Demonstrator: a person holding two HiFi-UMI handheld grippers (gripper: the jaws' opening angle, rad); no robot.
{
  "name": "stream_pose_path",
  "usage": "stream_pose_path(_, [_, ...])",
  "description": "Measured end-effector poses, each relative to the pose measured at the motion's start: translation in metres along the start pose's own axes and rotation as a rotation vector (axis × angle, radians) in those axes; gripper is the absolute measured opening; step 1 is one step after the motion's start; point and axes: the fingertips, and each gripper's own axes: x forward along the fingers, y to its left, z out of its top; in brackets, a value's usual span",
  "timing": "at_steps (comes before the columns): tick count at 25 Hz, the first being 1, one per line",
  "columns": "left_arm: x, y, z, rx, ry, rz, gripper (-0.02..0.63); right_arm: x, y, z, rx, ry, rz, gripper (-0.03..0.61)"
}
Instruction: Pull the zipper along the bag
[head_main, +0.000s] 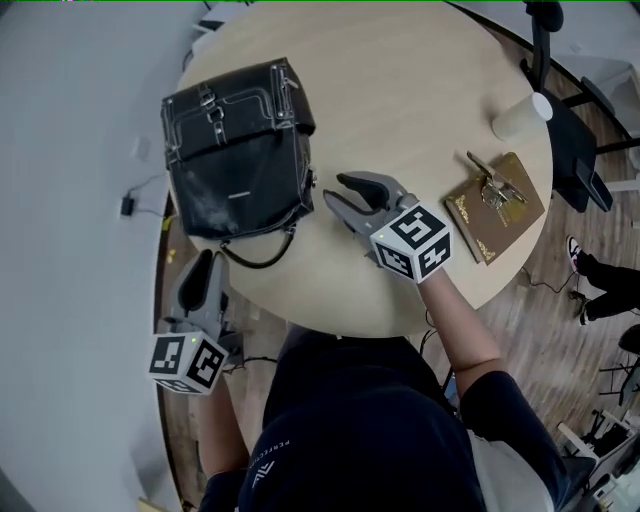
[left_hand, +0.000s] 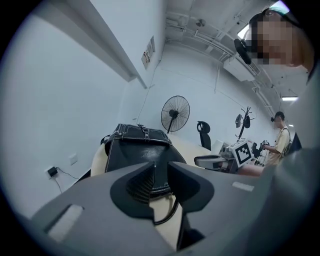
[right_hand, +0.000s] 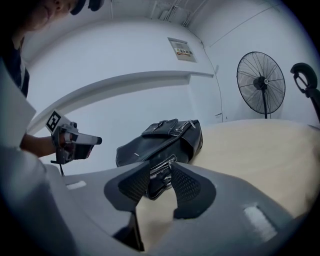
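Both claws empty, neither on the bag.
Black bag (head_main: 235, 150) lies at the table's (head_main: 420, 90) left; your right gripper (head_main: 335, 189) is spread just beside its right edge, your left gripper (head_main: 205, 260) slightly parted near its strap (head_main: 262, 260).

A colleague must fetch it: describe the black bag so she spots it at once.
Find the round wooden table. The bag lies at its left edge. It is the only black leather thing on it, with two buckled straps, unlike the brown book and pale cup at the right.
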Motion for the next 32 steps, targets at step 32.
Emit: stream_pose_path(32, [0.059,0.082,0.012,-0.008,0.168,0.039,0.094,0.082,-0.007,-0.018,-0.180,0.137,0.225,0.121])
